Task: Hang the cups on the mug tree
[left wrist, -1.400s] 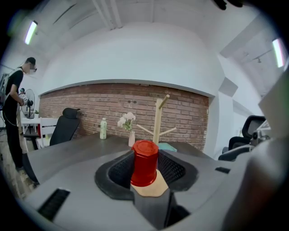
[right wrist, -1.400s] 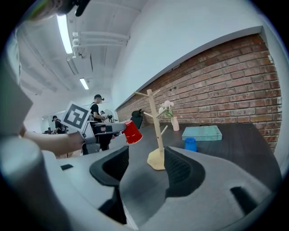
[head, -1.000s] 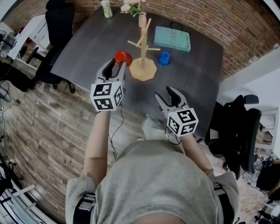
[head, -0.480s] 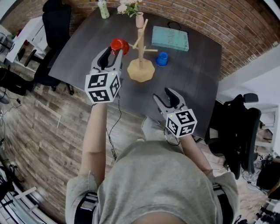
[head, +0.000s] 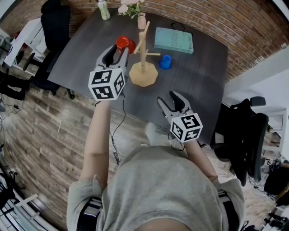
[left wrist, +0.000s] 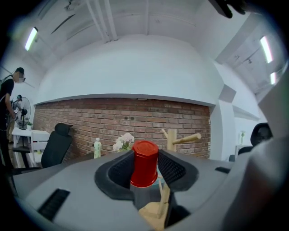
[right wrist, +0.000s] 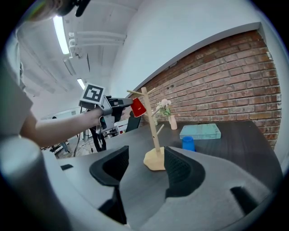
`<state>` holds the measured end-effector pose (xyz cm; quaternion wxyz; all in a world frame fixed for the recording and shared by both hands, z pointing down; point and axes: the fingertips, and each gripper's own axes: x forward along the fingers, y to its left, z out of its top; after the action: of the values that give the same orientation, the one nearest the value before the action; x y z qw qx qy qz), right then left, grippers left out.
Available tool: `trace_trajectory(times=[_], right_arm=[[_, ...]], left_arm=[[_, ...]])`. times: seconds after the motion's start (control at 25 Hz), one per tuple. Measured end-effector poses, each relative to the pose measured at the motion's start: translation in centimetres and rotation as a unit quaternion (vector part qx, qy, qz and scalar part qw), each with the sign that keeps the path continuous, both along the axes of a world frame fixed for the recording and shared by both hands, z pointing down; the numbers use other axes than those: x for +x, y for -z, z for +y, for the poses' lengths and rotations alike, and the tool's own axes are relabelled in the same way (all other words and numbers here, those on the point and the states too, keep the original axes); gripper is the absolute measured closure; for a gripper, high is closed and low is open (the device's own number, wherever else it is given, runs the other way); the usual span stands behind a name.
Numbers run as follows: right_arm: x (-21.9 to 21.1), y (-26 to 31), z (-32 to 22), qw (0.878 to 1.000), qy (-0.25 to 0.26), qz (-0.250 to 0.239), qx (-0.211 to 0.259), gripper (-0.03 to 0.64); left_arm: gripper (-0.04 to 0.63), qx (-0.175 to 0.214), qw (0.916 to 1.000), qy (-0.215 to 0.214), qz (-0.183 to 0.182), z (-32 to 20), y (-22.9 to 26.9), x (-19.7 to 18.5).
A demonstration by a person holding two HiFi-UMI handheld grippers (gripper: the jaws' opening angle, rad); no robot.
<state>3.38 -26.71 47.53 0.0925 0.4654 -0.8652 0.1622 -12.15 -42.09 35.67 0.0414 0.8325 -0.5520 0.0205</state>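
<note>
My left gripper (head: 114,50) is shut on a red cup (head: 123,43) and holds it in the air, just left of the wooden mug tree (head: 143,67), near its upper pegs. In the left gripper view the red cup (left wrist: 144,163) sits upside down between the pads, with a tree peg (left wrist: 186,138) beyond it to the right. A blue cup (head: 165,62) stands on the dark table (head: 198,85) right of the tree's base. My right gripper (head: 168,99) hovers open and empty near the table's front edge. From the right gripper view I see the tree (right wrist: 153,135), the blue cup (right wrist: 188,143) and the red cup (right wrist: 138,107).
A teal box (head: 174,39) lies at the back of the table. A vase of flowers (head: 141,20) and a bottle (head: 104,9) stand along the far edge. Office chairs stand at the left (head: 56,27) and the right (head: 246,131) of the table.
My left gripper has carried the red cup up and away from me, from beside the tree's base to the height of its upper pegs. The right gripper has barely moved.
</note>
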Motion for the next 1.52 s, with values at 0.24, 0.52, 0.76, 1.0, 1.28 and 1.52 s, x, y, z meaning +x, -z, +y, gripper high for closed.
trace_trajectory(times=[0.24, 0.52, 0.76, 1.0, 1.28, 1.52], right_arm=[[0.1, -0.2, -0.4, 1.000, -0.001, -0.001, -0.004, 0.377], [0.4, -0.5, -0.5, 1.000, -0.002, -0.002, -0.006, 0.377], [0.5, -0.5, -0.7, 1.000, -0.001, -0.001, -0.006, 0.377], [0.7, -0.2, -1.3, 1.000, -0.001, 0.002, 0.001, 0.376], [1.1, 0.1, -2.7, 1.000, -0.003, 0.007, 0.012, 0.377], [1.2, 0.2, -4.9, 1.000, 0.001, 0.020, 0.023, 0.377]], left_arm=[[0.439, -0.002, 1.0000, -0.002, -0.001, -0.6, -0.2, 0.4], [0.439, -0.015, 0.9998, 0.000, -0.016, -0.8, -1.5, 0.7], [0.439, -0.015, 0.9998, 0.002, -0.017, -0.7, -1.5, 0.8], [0.439, -0.018, 0.9997, 0.002, -0.013, 0.6, -2.1, 0.8], [0.439, -0.042, 0.9989, 0.019, 0.006, 3.3, -5.1, 0.1], [0.440, -0.084, 0.9960, 0.029, 0.011, 5.3, -8.9, -0.1]])
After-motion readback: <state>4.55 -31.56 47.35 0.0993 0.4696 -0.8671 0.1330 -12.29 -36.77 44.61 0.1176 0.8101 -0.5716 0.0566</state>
